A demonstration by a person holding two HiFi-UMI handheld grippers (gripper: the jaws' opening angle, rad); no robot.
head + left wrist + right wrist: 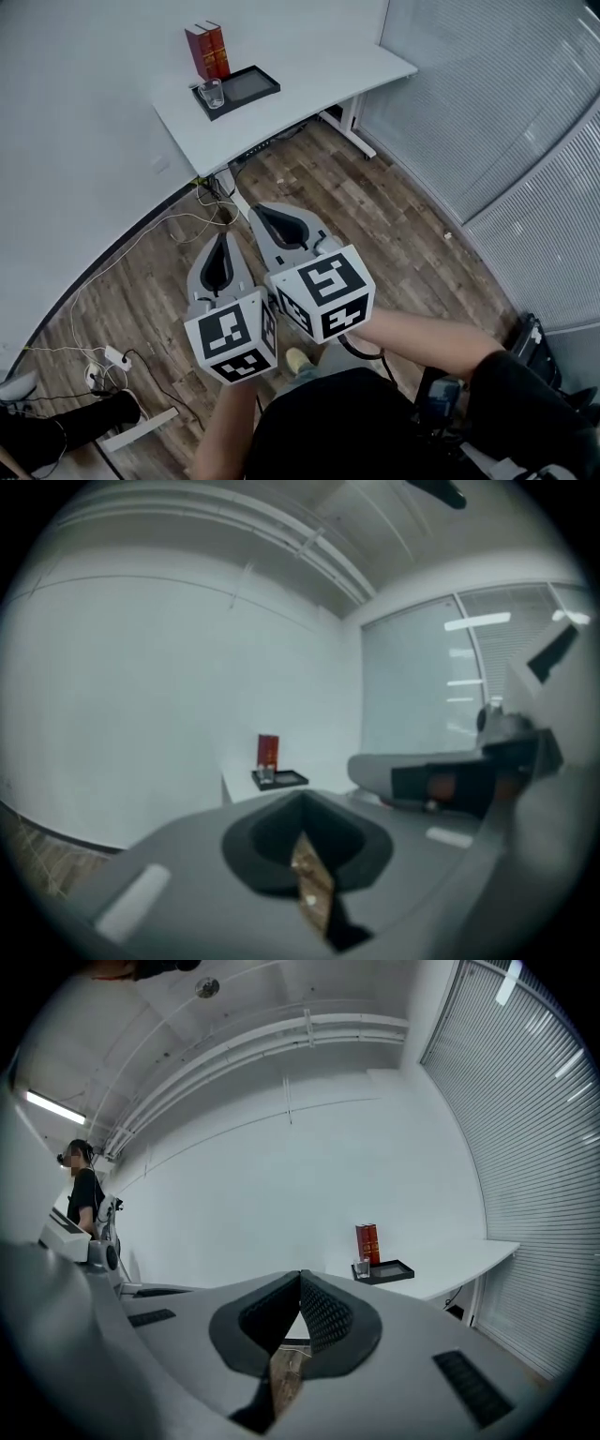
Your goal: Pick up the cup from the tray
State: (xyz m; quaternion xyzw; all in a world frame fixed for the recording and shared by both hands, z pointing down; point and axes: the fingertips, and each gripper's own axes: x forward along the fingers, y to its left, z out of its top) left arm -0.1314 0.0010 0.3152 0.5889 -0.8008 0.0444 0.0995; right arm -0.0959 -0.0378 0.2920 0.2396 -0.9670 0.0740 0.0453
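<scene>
A clear glass cup (213, 93) stands at the left end of a black tray (251, 86) on the white table (309, 84). Both grippers hang side by side over the wooden floor, well short of the table. My left gripper (223, 240) is shut, jaw tips together, nothing in it. My right gripper (259, 212) is shut too and empty. In the left gripper view the cup (267, 774) and tray (286, 779) look small and far. The right gripper view shows the cup (362, 1268) and tray (389, 1272) off to the right.
A red box (207, 51) stands upright behind the tray against the wall. Cables and a power strip (108, 360) lie on the floor at left. Slatted blinds (506, 103) cover the windows at right. A person (86, 1202) stands far left in the right gripper view.
</scene>
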